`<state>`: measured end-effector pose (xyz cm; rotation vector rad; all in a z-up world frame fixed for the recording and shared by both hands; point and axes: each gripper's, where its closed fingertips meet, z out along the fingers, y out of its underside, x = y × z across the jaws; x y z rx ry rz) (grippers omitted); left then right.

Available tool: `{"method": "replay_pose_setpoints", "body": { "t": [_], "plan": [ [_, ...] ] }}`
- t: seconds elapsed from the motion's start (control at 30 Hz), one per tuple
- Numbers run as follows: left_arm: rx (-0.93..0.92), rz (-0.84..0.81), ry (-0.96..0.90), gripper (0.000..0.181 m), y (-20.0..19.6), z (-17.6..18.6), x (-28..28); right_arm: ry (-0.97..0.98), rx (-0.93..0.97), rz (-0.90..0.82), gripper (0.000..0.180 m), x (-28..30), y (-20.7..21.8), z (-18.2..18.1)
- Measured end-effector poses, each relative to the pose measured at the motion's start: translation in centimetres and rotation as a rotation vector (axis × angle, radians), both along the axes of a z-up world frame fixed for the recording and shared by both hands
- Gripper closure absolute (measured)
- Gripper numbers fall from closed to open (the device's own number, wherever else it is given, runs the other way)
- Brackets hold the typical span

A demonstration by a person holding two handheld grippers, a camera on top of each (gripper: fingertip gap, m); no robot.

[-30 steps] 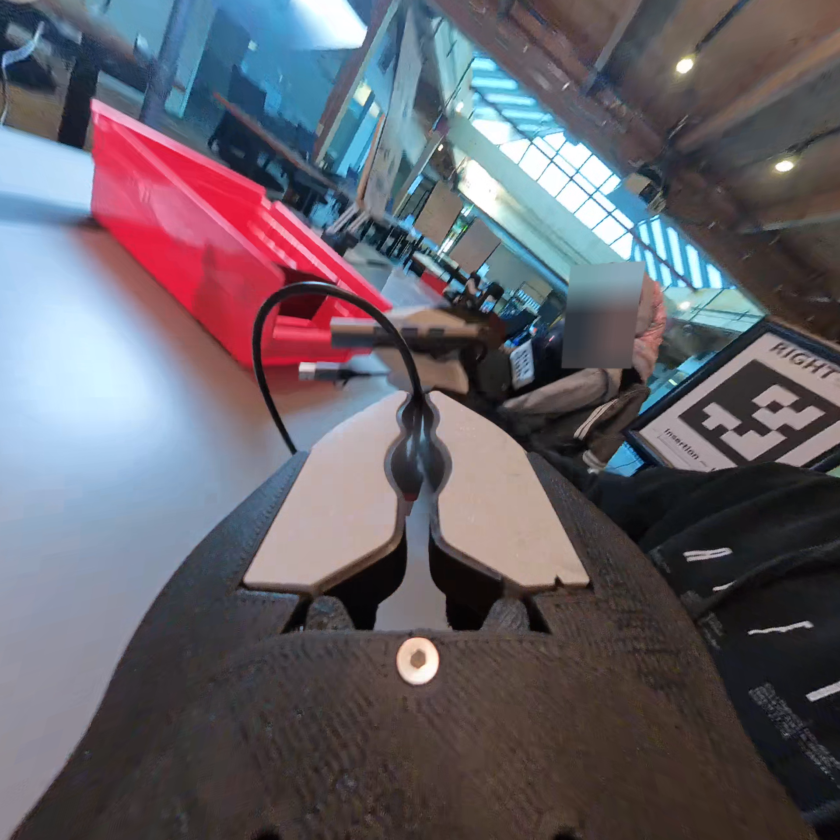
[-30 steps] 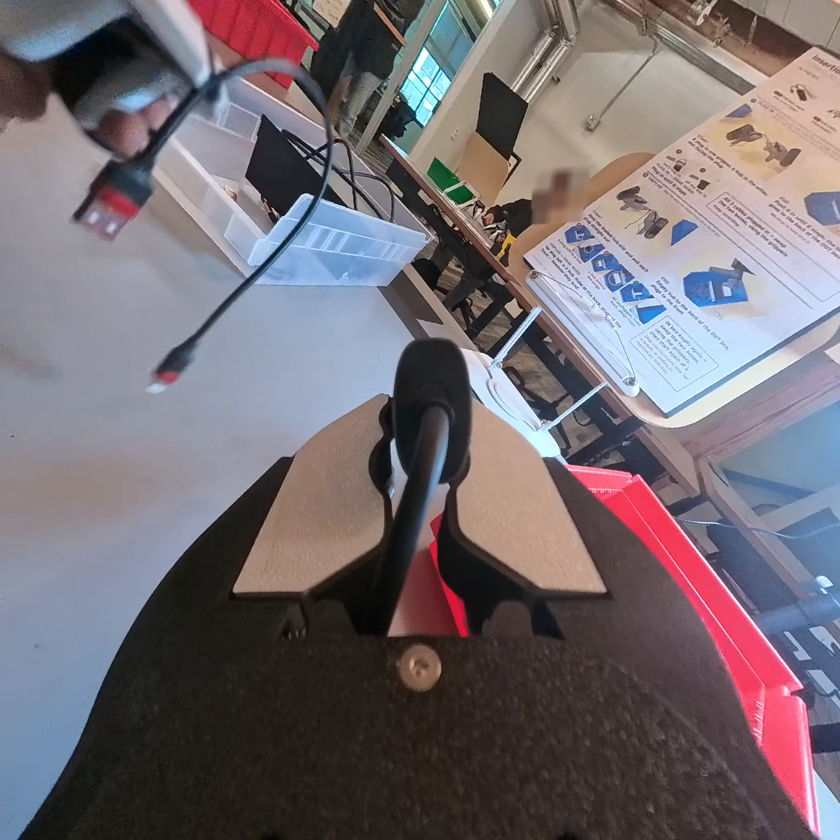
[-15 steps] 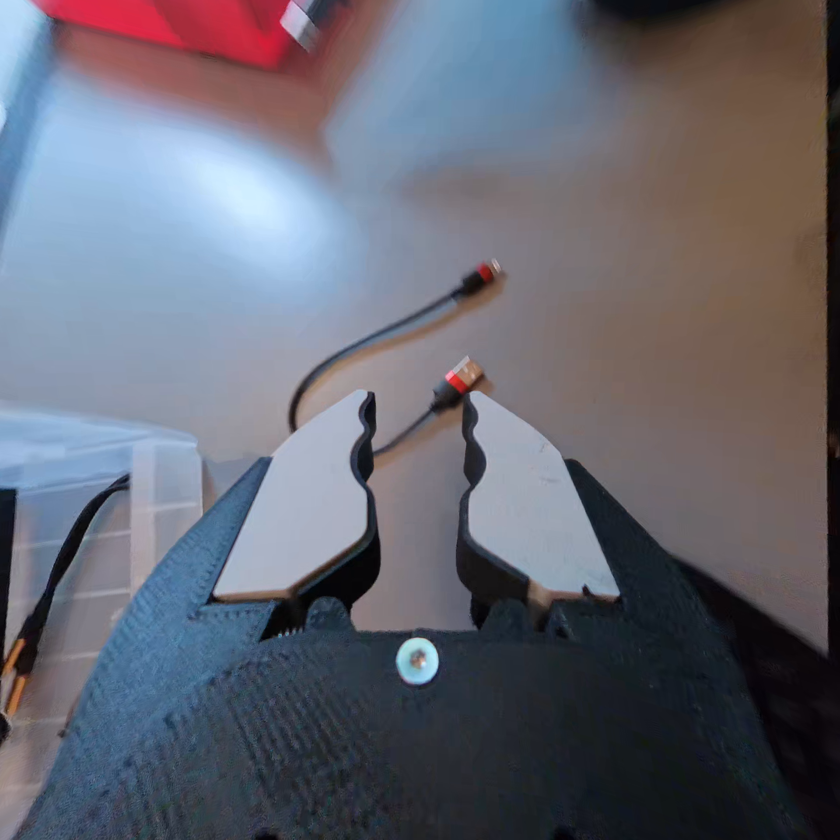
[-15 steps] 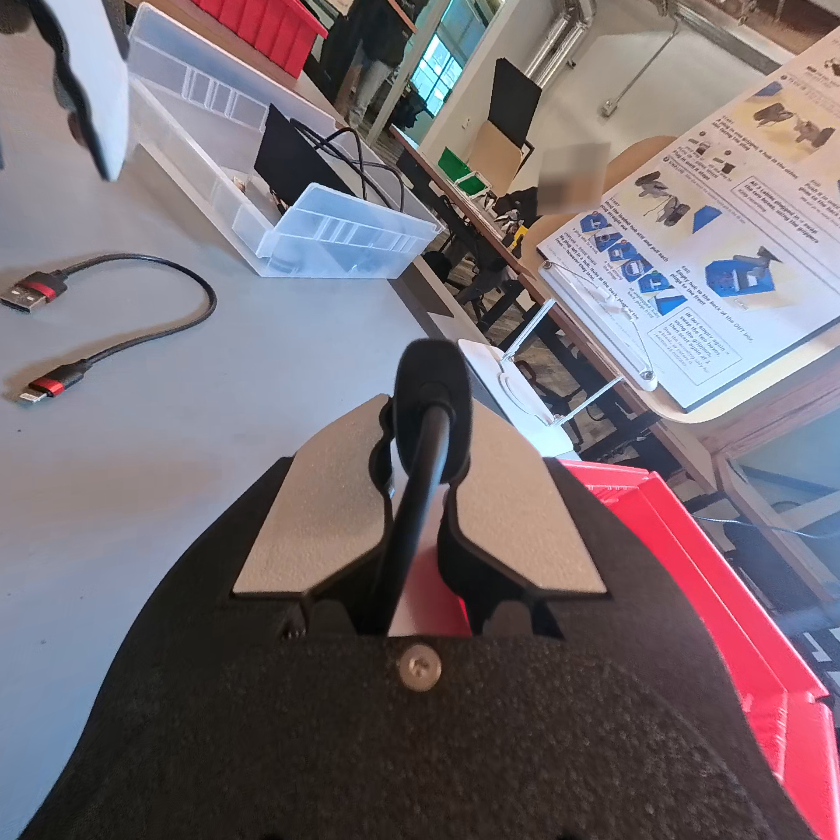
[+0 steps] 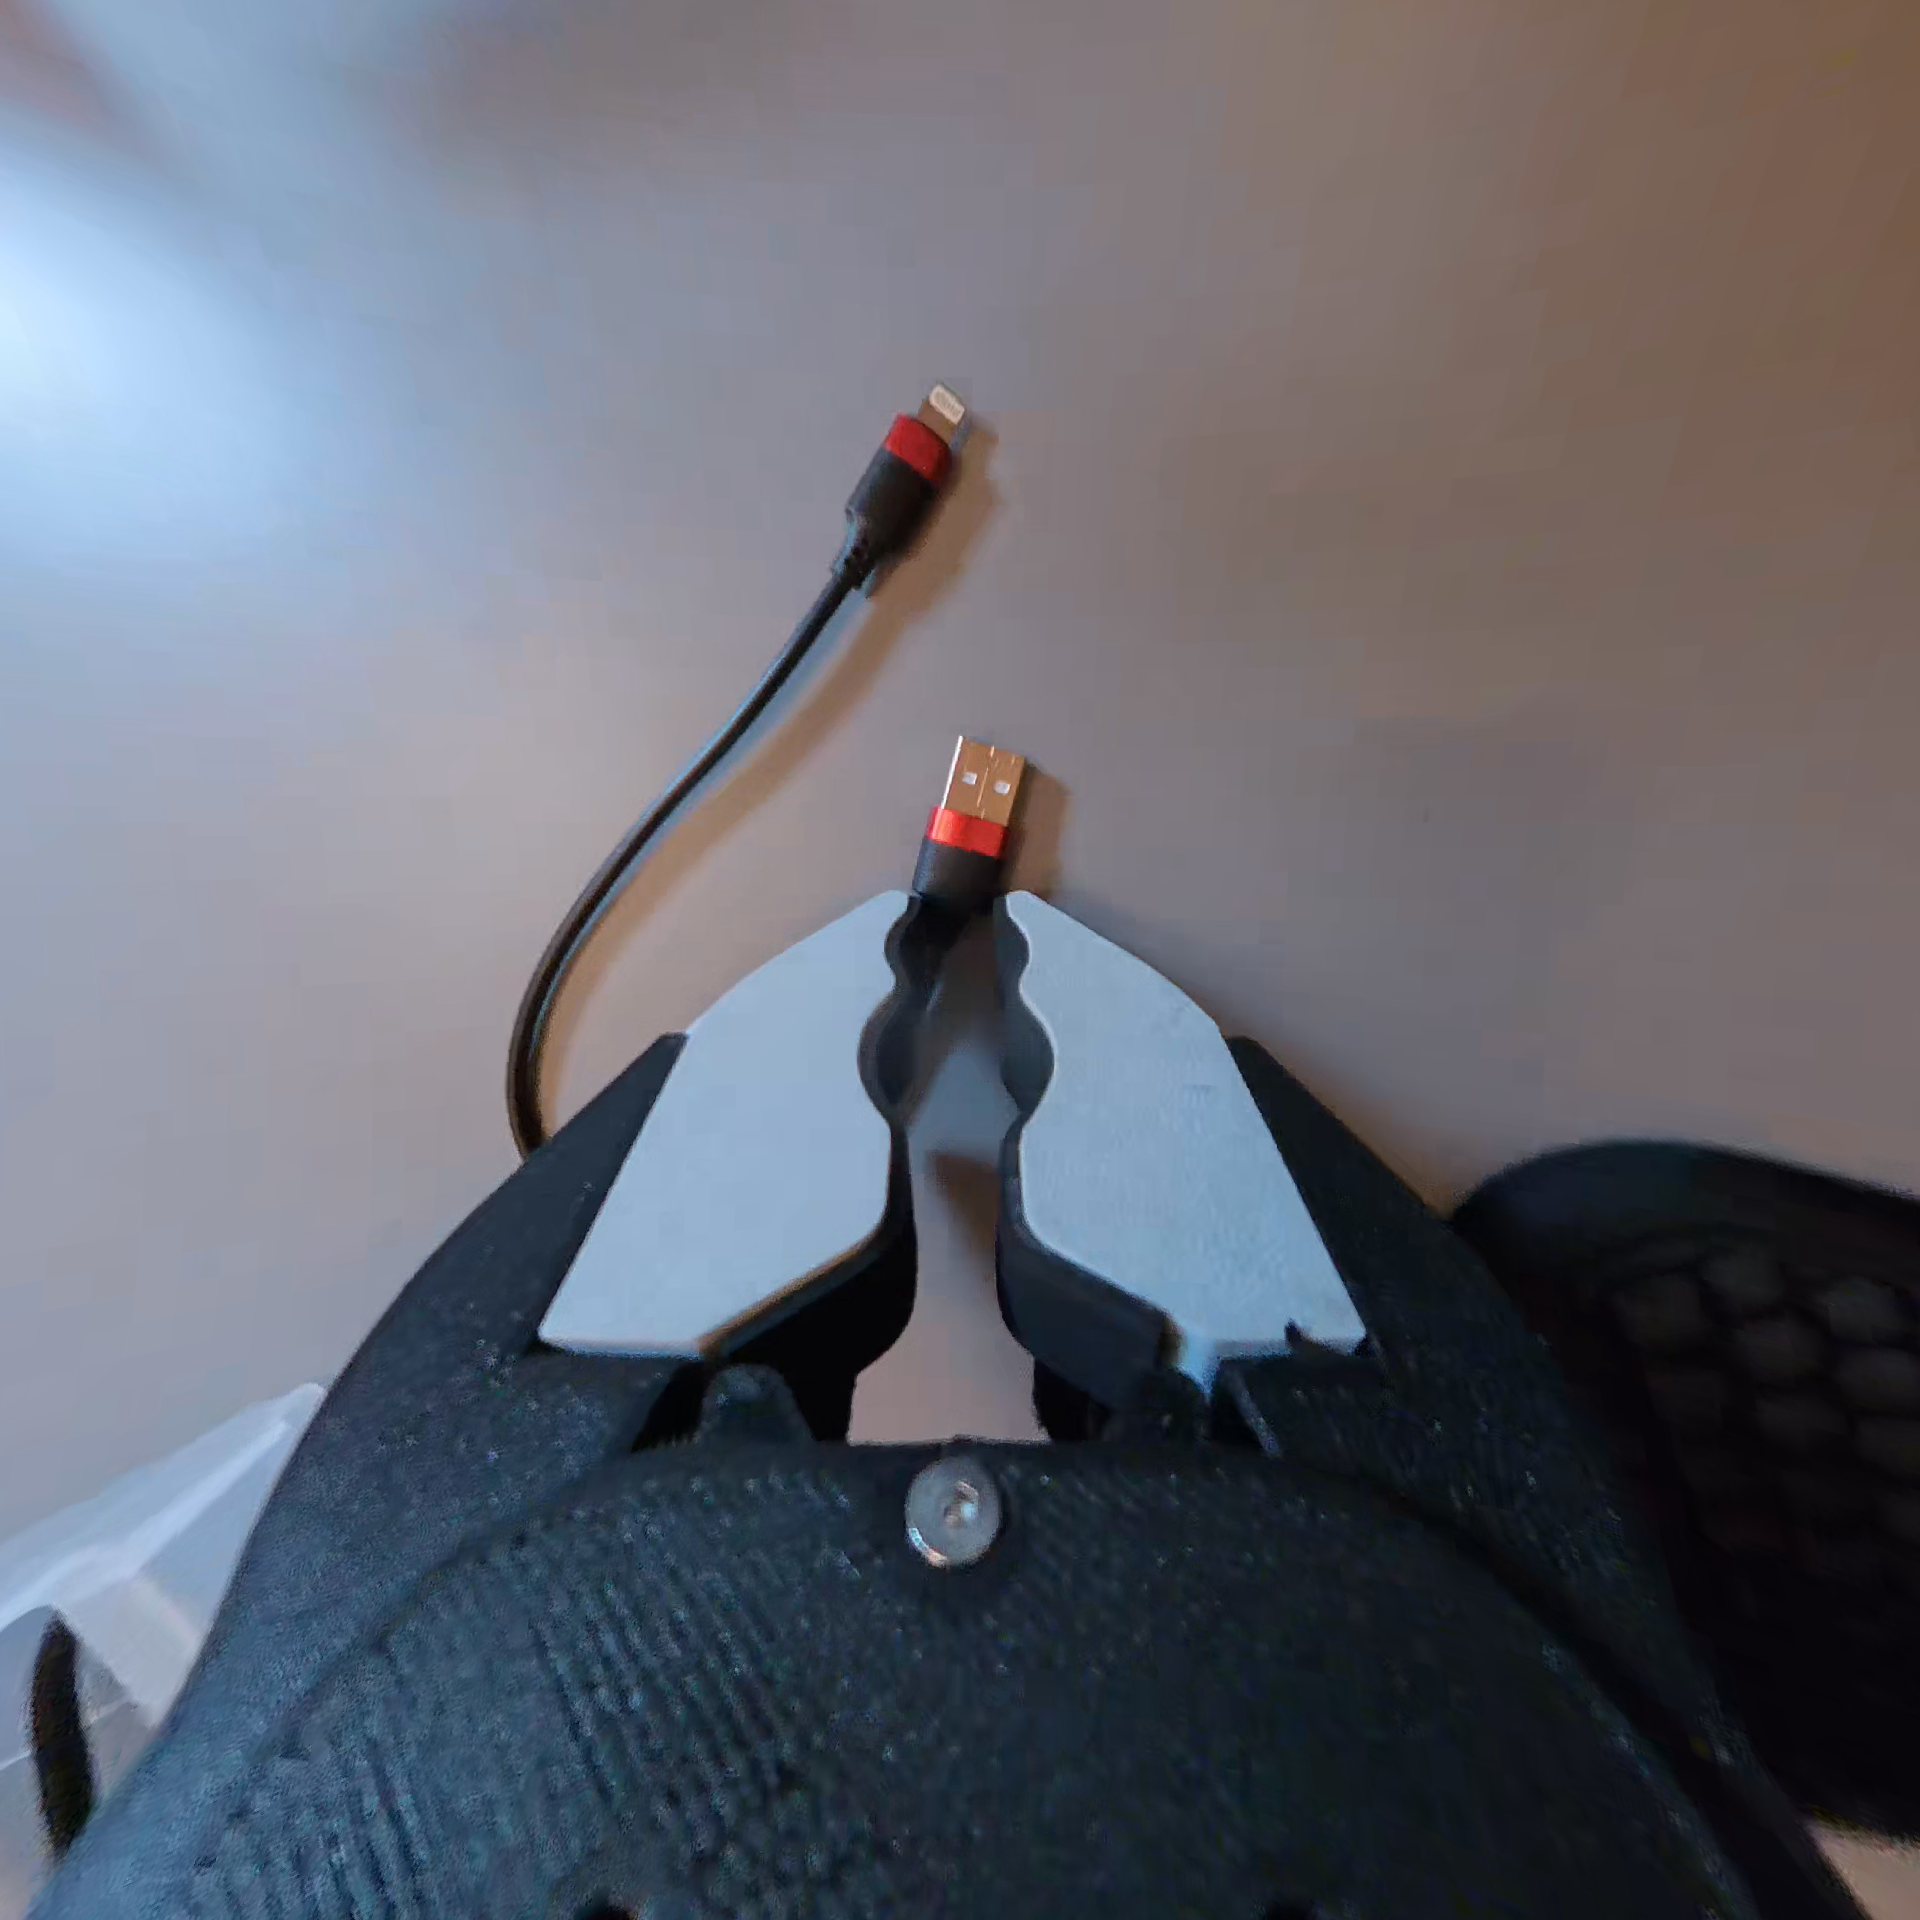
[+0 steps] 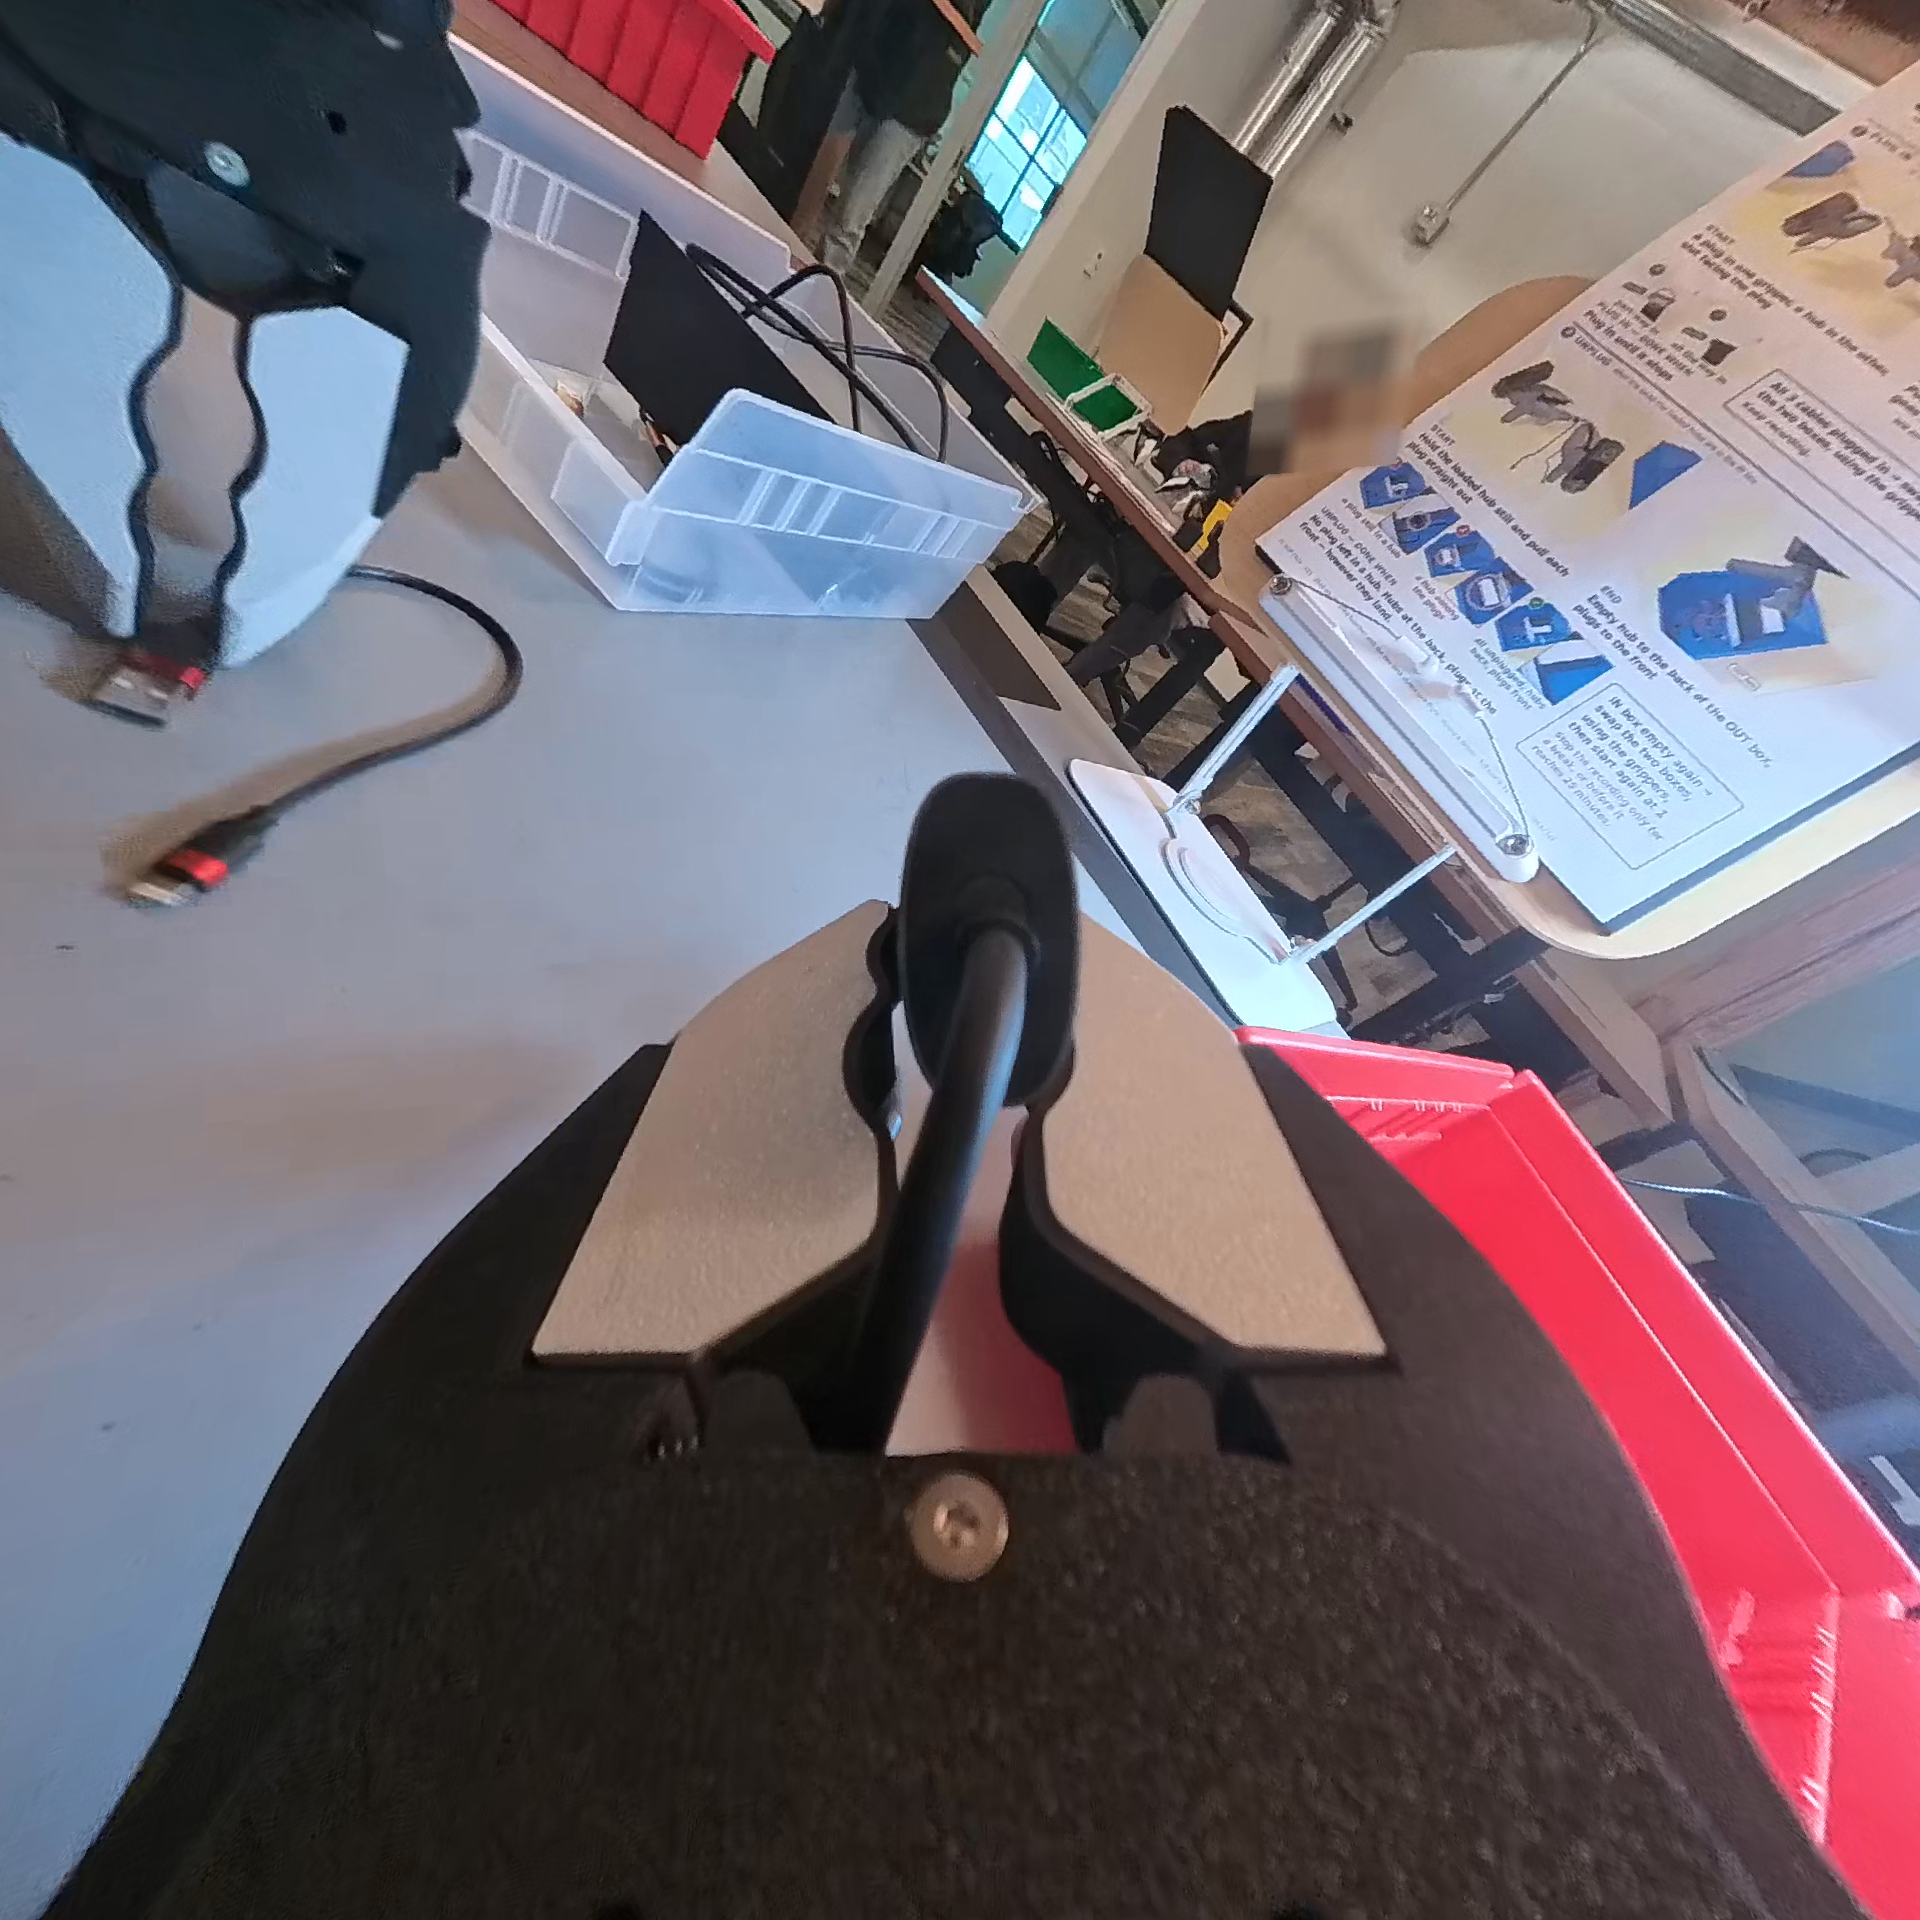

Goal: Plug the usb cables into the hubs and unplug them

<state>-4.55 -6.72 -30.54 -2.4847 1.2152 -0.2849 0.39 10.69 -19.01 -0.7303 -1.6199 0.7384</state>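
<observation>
Left gripper [image 5: 948, 909] poised around the USB plug; right gripper [image 6: 971, 940] gripping the hub.

We saw the left gripper's grey fingers [image 5: 769, 1122] partly apart, straddling the black boot of the short black cable's red-collared USB-A plug [image 5: 971, 821], which lay on the grey tabletop [image 5: 1351, 520]; whether they pinched it, we could not tell. The cable's small red-collared plug [image 5: 920, 457] lay farther off on the table. Our right gripper was clenched on a rounded black hub [image 6: 987, 935] with its own black lead [image 6: 951, 1143]. Beyond stood a clear plastic divided bin [image 6: 790, 520], a red plastic bin [image 6: 1558, 1299] and a tilted instruction board [image 6: 1662, 520].
</observation>
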Motion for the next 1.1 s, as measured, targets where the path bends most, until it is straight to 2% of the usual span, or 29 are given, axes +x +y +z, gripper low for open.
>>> {"method": "replay_pose_setpoints", "body": {
  "t": [0.13, 0.37, 0.6, 0.73, 0.87, 0.97, 1.03, 1.1],
  "plan": [
    [0.138, 0.132, -0.172, 0.169, 1.9, 1.0, 1.5, 0.018, 0.012, 0.039, 0.162, 0.2, -0.8, 0.3],
    [0.418, 0.373, -0.539, 0.169, 6.7, 8.4, 3.6, 0.087, -0.012, 0.149, 0.162, 0.9, -2.6, 1.3],
    [0.412, 0.44, -0.818, 0.169, 7.1, 11.2, 5.4, 0.073, 0.048, 0.171, 0.162, 0.6, -3.5, 0.4],
    [0.408, 0.471, -0.836, 0.169, 7.0, 10.5, 5.0, 0.045, 0.07, 0.175, 0.162, 0.2, -4.1, -0.4],
    [0.486, 0.47, -0.868, 0.169, 6.9, 13.5, 3.6, 0.038, 0.079, 0.135, 0.162, -0.1, -3.4, -0.7],
    [0.477, 0.396, -0.928, 0.169, 5.7, 16.5, 4.1, 0.042, 0.054, 0.111, 0.162, -0.1, -2.7, -0.4],
    [0.409, 0.299, -0.98, 0.169, 4.2, 17.8, 5.2, 0.046, 0.046, 0.096, 0.162, -0.1, -2.4, -0.3],
    [0.231, 0.147, -1.077, 0.169, 1.6, 18.8, 7.1, 0.05, 0.036, 0.095, 0.162, 0.0, -2.3, -0.1]
  ]
}}
